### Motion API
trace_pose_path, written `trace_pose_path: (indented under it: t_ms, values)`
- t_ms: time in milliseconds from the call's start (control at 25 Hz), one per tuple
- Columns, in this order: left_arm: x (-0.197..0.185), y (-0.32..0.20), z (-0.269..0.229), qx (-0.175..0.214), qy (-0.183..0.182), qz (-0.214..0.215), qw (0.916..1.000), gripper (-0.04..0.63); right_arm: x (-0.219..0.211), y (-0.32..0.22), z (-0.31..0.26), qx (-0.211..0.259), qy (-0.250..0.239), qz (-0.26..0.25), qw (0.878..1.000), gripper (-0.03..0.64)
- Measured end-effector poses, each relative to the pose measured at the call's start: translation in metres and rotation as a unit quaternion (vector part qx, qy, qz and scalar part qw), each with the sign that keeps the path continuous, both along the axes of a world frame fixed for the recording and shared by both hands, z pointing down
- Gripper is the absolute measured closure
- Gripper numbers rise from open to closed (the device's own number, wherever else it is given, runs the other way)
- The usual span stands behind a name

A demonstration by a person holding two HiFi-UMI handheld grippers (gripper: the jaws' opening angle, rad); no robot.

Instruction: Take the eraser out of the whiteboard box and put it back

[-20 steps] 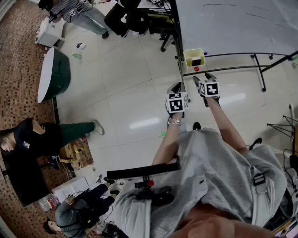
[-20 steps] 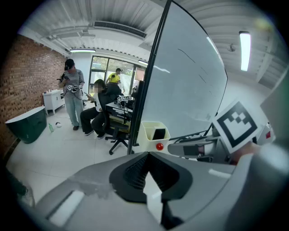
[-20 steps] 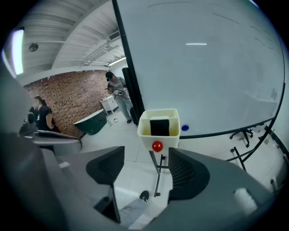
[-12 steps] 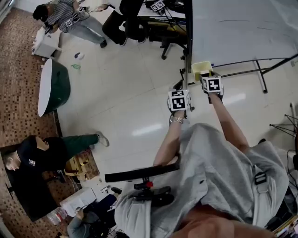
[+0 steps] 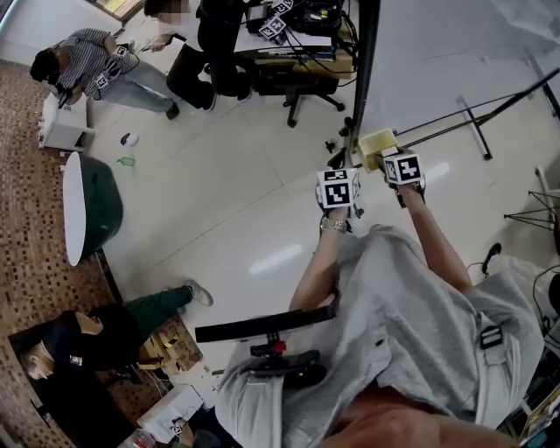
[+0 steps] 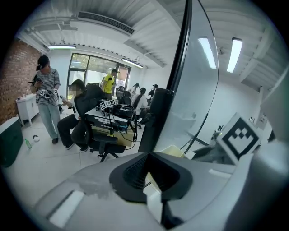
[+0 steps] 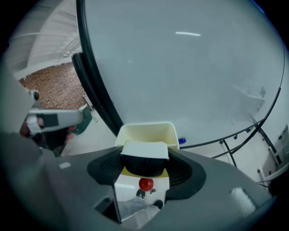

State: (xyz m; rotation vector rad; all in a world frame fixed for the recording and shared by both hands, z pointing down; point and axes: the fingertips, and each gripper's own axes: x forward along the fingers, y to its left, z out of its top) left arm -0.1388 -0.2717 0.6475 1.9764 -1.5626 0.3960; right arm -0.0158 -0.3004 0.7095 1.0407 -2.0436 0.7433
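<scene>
A pale yellow box hangs on the whiteboard frame. In the right gripper view the eraser, white on top and black felt below, stands in the box with a red knob under it. My right gripper is open, its jaws wide on either side of the eraser with no pad seen pressing on it. From the head view the right gripper covers the box's front. My left gripper hovers just left of the box, shut and empty.
The whiteboard stand's rails and legs run to the right. Behind stand an office chair and a cluttered desk, with several people around the room. A green-sided round table stands at the left. A blue cap lies on the board's ledge.
Both grippers have come up to the box; the right one, earlier below and beside it, now straddles the eraser. The head view has swung, so the room has shifted down.
</scene>
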Motion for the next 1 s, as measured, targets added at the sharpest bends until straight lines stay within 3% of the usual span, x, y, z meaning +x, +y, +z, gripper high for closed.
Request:
trace_pose_path:
  t_ms: [240,440,840,1000]
  values:
    - [0.006,-0.016,0.002,-0.006,-0.014,0.002,0.9999,0.592,0.004,-0.034,-0.07,0.062,-0.029,0.005,0.998,0.336]
    - [0.001,-0.019,0.001,-0.006,-0.013,-0.011,0.9998,0.592,-0.016,-0.045,-0.098,0.081,-0.089,0.006,0.993,0.336]
    - [-0.011,-0.02,0.001,-0.005,-0.01,-0.028,0.9995,0.592,-0.029,-0.054,-0.074,0.128,-0.09,0.006,0.988,0.337]
    - [-0.012,-0.017,0.002,-0.006,-0.007,-0.029,0.9995,0.592,-0.03,-0.047,-0.054,0.105,-0.068,-0.003,0.992,0.336]
